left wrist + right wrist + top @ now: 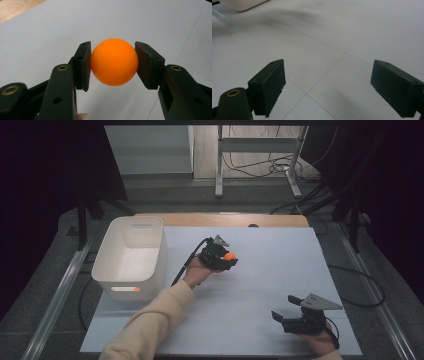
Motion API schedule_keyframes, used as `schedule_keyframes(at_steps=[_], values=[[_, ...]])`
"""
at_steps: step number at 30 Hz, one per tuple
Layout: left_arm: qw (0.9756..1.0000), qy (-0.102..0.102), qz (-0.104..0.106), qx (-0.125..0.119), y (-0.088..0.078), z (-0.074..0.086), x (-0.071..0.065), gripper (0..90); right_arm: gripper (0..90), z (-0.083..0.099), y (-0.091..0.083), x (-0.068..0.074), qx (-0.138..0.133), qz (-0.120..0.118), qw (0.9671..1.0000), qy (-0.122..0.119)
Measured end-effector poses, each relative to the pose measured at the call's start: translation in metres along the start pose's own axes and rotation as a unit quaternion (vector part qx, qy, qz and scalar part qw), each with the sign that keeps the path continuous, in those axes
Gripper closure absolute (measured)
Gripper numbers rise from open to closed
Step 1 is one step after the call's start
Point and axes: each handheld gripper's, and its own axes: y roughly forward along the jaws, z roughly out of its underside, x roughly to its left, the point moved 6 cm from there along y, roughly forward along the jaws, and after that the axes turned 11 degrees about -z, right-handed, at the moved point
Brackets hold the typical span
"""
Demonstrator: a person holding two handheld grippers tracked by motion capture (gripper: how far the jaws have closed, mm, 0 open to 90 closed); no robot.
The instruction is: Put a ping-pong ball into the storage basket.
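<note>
High view first, working from the left: I see a white bin point(131, 257) at the table's left edge, with something orange lying low inside it, too small for me to name. Just right of it my left gripper point(226, 257) hangs over the pale table sheet point(270, 270), carrying an orange ball point(229, 256). In the left gripper view the pads point(83, 65) press on both flanks of the ball point(114, 61), so the jaws are closed on it with the sheet showing beneath; I judge it lifted clear, though I cannot be sure of the gap. Farther right, near the front edge, my right gripper point(289, 308) rests low, jaws spread wide with nothing between them; the right gripper view shows bare sheet between the two pads point(270, 86).

I judge this the carry step: ball picked, bin not reached. My next move calls for swinging the left hand leftward over the bin's rim before letting go.

Being round, the ball has no long axis and points no way.
</note>
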Motion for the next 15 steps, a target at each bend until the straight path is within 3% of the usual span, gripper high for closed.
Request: schedule_keyframes(at_steps=[15], values=[[0.9999,0.004,0.003,-0.013,-0.014,0.001,-0.003,49.6,13.0,0.0,0.0,0.0,0.001,0.001,1.0,0.0]])
